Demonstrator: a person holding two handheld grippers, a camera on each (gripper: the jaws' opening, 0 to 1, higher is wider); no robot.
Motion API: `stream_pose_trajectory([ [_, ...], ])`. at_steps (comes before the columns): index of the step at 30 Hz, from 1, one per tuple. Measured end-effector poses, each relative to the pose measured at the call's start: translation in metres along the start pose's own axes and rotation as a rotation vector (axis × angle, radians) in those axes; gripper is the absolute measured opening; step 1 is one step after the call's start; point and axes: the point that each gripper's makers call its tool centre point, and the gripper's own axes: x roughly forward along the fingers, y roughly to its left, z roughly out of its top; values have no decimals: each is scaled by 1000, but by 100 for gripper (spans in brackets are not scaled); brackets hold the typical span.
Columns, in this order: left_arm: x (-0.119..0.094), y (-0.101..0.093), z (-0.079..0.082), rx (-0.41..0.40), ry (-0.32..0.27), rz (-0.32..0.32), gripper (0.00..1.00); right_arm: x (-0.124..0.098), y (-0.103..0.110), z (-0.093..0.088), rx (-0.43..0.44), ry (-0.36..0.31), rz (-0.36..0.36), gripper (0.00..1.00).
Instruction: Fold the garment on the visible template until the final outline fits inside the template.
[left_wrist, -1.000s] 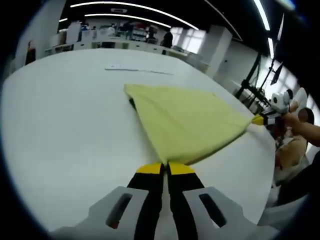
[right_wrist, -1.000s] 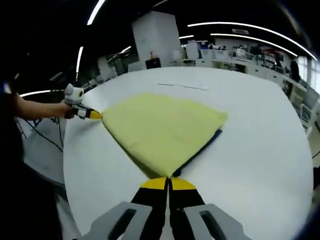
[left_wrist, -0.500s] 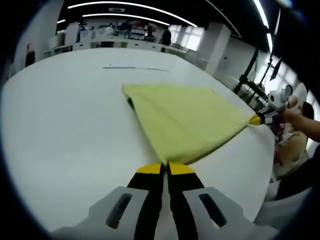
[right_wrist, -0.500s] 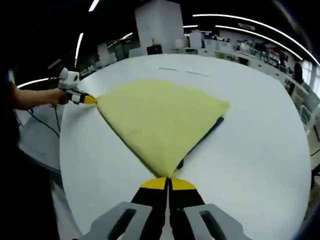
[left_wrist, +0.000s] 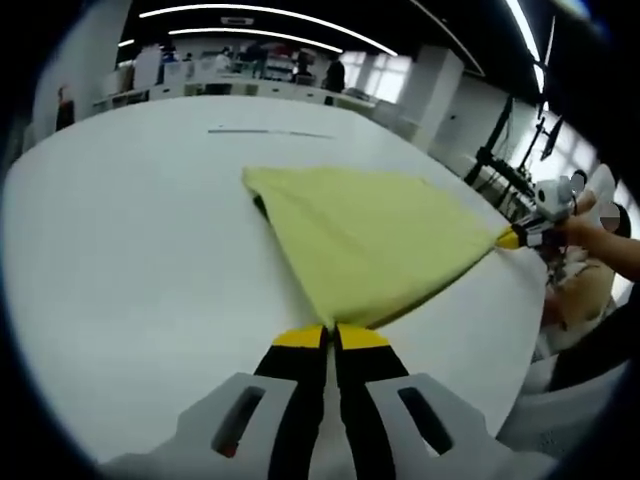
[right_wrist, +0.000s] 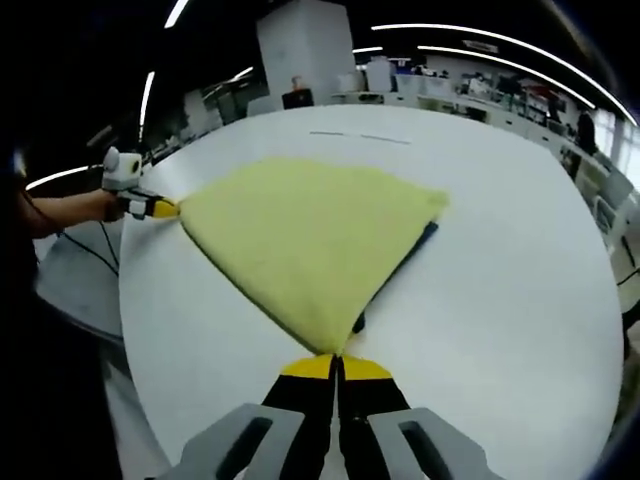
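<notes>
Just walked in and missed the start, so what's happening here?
A person is folding a yellow garment on a white table. The left gripper and right gripper are each shut on a corner, holding the cloth taut between them. A dark edge shows beneath the far side.

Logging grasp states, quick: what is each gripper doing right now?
Left gripper: shut on a corner of the yellow garment.
Right gripper: shut on another corner of it.

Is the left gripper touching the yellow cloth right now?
Touching. In the left gripper view the shut jaws of the left gripper pinch a corner of the cloth, with no gap.
</notes>
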Motion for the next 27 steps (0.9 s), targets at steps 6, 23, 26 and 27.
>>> stream_pose_trajectory([
  [6,-1,1,-5,47,10,42,0,-1,2,-3,9,-4,-9,0],
  [23,-9,9,0,8,-75,96,15,-4,3,12,126,-104,-39,5],
  [26,-13,7,5,24,-94,100,23,-7,6,21,122,-136,-46,23],
  [27,-15,7,7,35,-99,105,28,-7,7,24,114,-148,-49,27],
])
